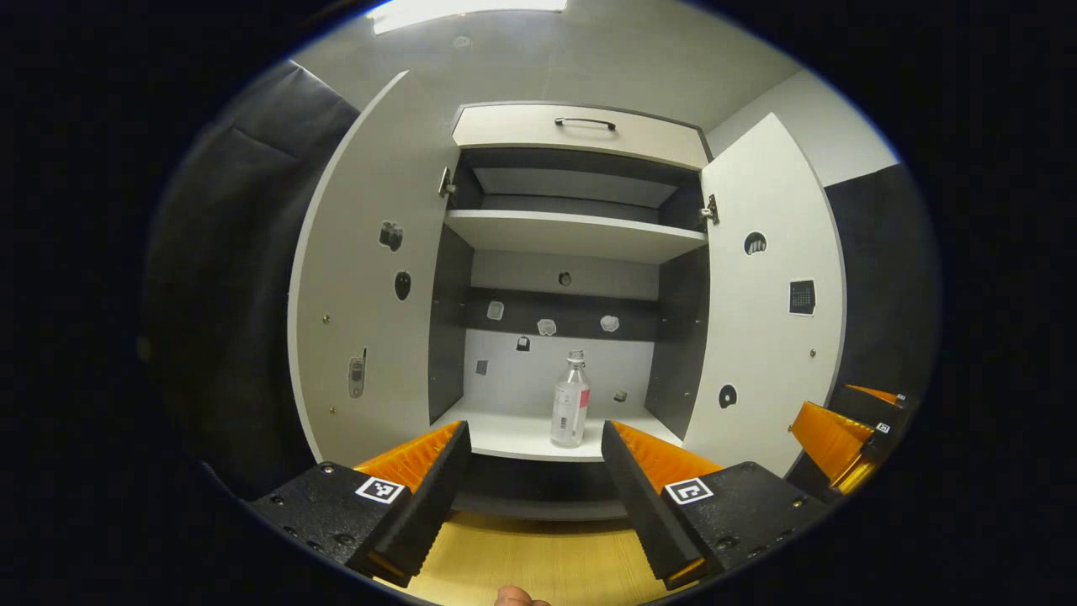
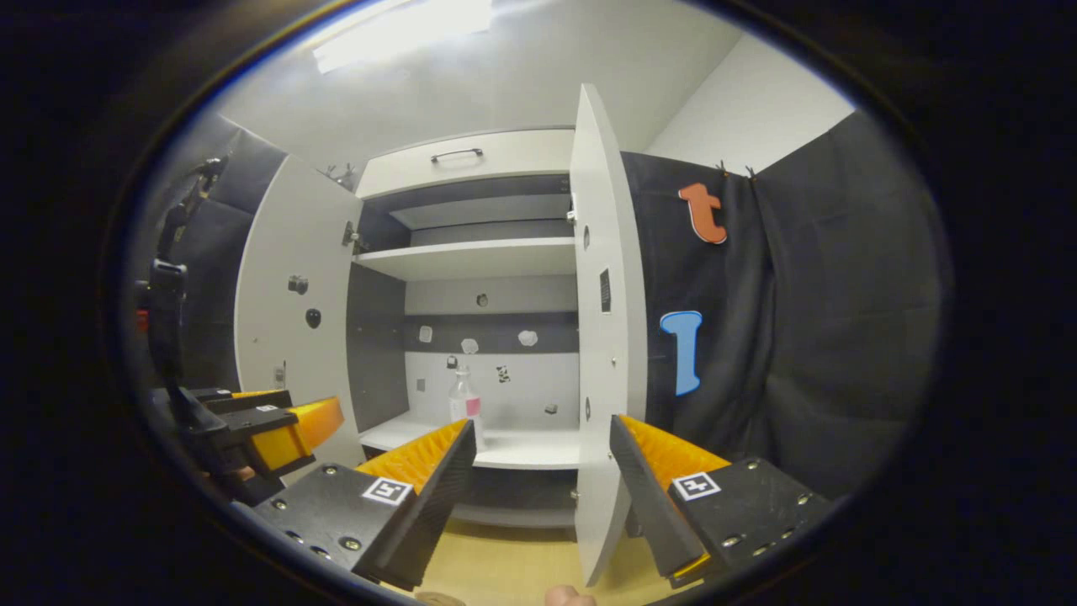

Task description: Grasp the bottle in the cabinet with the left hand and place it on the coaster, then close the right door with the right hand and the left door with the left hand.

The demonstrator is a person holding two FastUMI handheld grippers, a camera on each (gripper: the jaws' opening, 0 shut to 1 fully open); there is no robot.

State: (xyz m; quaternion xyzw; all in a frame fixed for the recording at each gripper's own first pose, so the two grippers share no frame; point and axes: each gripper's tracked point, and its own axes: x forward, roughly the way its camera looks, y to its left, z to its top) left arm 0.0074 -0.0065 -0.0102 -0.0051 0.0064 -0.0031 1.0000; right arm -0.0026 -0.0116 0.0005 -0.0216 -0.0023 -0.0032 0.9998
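Now I see the bottle [image 1: 570, 400] standing in the cabinet [image 1: 580, 236], both doors wide; my left tool [image 1: 536, 450] and right tool [image 2: 543, 446] gape, holding nothing.

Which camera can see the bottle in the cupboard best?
The left gripper view. There the bottle stands whole and near the middle, on the cabinet's bottom shelf. In the right gripper view the bottle looks smaller, and its base is hidden behind a gripper finger.

1 bottle [image 1: 570, 401], 1 cabinet [image 1: 580, 135], 2 open doors [image 1: 370, 278], 2 grippers [image 1: 536, 471].
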